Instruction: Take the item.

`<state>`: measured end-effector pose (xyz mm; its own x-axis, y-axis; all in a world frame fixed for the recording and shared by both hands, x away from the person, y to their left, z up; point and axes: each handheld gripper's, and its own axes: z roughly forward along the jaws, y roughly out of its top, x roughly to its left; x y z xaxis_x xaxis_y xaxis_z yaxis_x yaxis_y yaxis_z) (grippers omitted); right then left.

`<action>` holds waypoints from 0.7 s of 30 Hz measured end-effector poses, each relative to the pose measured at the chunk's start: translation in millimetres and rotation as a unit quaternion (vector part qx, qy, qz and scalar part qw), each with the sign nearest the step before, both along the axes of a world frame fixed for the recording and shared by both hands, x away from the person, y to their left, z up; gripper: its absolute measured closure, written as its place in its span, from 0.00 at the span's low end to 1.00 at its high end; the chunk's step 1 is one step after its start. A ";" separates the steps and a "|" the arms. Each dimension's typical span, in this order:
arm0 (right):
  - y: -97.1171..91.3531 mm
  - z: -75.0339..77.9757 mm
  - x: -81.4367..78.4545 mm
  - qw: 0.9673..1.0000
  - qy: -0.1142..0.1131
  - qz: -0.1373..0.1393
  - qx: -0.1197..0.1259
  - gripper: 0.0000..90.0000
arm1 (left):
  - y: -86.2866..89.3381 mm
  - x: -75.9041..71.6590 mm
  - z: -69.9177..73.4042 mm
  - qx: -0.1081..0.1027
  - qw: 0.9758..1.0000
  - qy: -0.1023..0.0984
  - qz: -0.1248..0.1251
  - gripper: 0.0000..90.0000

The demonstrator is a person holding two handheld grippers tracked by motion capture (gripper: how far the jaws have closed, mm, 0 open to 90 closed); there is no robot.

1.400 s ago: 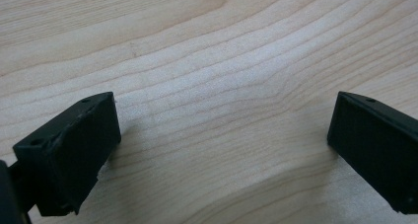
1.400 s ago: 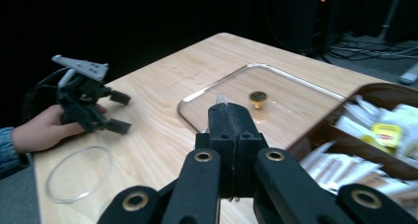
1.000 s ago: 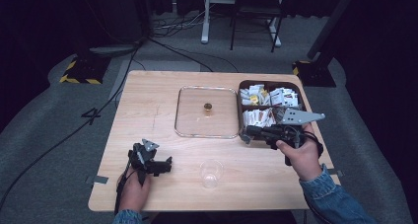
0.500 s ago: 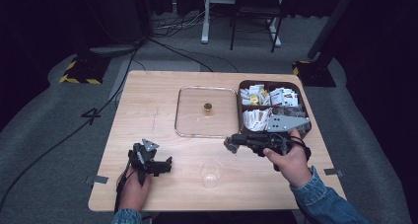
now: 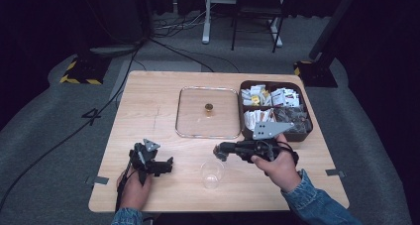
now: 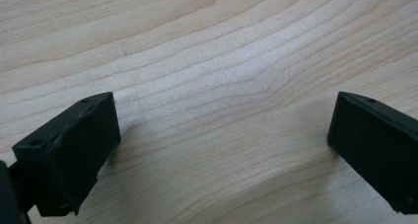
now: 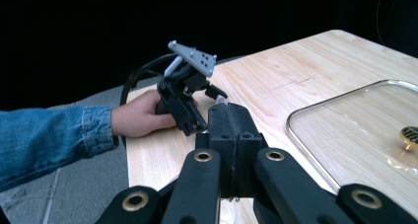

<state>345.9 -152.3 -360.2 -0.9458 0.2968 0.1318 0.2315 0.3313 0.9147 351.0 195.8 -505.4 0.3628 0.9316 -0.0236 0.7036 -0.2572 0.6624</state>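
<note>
My right gripper (image 5: 218,150) lies level and points left over the table's front middle, its jaws pressed together with nothing between them (image 7: 230,130). A clear plastic cup (image 5: 212,173) stands just in front of and below its tip. My left gripper (image 5: 157,165) rests at the front left, held by a hand. Its jaws stand wide apart over bare wood (image 6: 222,150). In the right gripper view the left gripper (image 7: 187,88) shows farther off, with its grey plate on top. A glass lid (image 5: 190,113) with a gold knob (image 5: 208,108) lies at the table's centre.
A black box (image 5: 242,111) with two compartments, holding several white and yellow packets, stands at the right beside the lid. The lid's rim (image 7: 300,135) is close to the right of my right gripper. The table's front edge is near both hands.
My right gripper has swung left, away from the black box, along the lid's near edge to above the cup. The left gripper has stayed put.
</note>
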 end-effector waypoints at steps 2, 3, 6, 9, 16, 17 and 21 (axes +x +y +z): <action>1.7 -1.6 -0.4 1.000 0.001 0.002 -0.002 1.00 | 0.0 0.2 0.0 0.000 1.000 0.000 -0.001 0.00; 4.0 -3.7 -1.1 1.000 0.002 0.004 -0.005 1.00 | -0.2 0.3 -0.1 -0.002 1.000 0.000 0.000 0.00; 10.6 -9.6 -3.4 1.000 0.000 0.012 -0.016 1.00 | -0.1 0.5 -0.1 -0.001 1.000 0.000 -0.001 0.00; 15.0 -13.9 -6.1 0.999 -0.007 0.018 -0.031 1.00 | -0.1 0.5 -0.1 -0.001 1.000 0.000 -0.001 0.00; 19.9 -23.6 -8.8 0.998 -0.005 0.028 -0.048 1.00 | -0.1 0.5 -0.1 -0.001 1.000 0.000 -0.001 0.00; 22.0 -28.0 -9.6 0.998 -0.001 0.032 -0.054 1.00 | -0.1 0.5 -0.1 -0.001 1.000 0.000 -0.001 0.00; 25.7 -35.2 -10.0 0.997 0.004 0.037 -0.064 1.00 | -0.1 0.5 -0.1 -0.001 1.000 0.000 -0.001 0.00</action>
